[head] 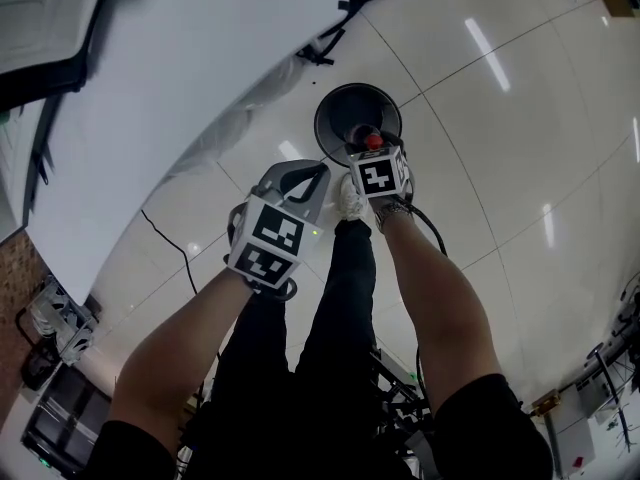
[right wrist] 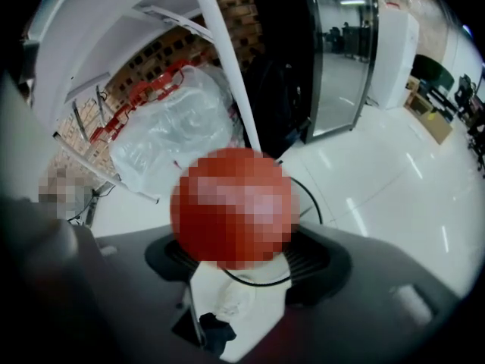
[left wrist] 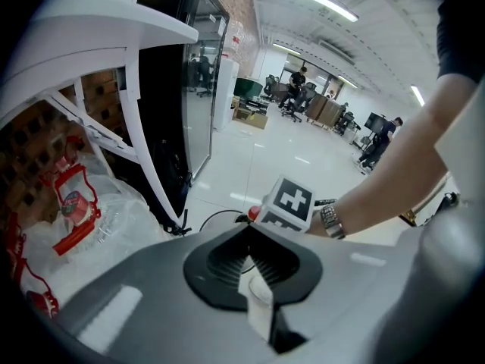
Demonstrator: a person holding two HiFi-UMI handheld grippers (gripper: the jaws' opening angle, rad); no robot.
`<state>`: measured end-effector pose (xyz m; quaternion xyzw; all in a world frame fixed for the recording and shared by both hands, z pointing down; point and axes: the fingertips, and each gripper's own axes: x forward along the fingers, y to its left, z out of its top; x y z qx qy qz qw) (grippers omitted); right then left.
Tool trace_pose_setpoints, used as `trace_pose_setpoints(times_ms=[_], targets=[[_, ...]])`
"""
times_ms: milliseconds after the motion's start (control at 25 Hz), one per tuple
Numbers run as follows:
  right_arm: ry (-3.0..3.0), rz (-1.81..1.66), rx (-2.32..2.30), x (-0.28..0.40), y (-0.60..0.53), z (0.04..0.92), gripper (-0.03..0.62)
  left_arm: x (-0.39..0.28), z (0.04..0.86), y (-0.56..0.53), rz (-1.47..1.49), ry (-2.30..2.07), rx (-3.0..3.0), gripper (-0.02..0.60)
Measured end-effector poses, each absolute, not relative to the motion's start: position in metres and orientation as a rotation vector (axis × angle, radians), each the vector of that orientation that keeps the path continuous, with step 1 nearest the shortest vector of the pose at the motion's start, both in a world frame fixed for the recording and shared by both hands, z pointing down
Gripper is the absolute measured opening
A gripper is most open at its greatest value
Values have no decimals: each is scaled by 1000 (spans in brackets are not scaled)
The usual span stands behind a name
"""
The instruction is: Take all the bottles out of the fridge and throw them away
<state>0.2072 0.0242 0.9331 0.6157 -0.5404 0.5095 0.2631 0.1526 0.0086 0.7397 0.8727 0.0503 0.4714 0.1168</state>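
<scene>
One red-capped bottle (head: 372,140) was gripped by the right gripper (head: 375,158) above one black bin (head: 358,118). The left gripper (left wrist: 254,268), jaws slightly apart, held nothing. One clear bag (left wrist: 114,218) lay under the table (head: 200,68), near the fridge (left wrist: 170,105).

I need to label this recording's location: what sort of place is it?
Probably a large open-plan office or lab: glossy tiled floor, ceiling strip lights, and people at desks in the distance.
</scene>
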Motion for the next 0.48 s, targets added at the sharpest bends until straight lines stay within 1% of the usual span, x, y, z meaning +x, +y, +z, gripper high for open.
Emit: trace_pose_setpoints(times_ms=[240, 480], targets=[[-1443, 1401, 1676, 204, 34, 945, 308, 149, 742, 10, 1377, 134, 2550, 3], [-1484, 1384, 1710, 201, 29, 918, 308, 147, 728, 9, 1354, 100, 2557, 3]])
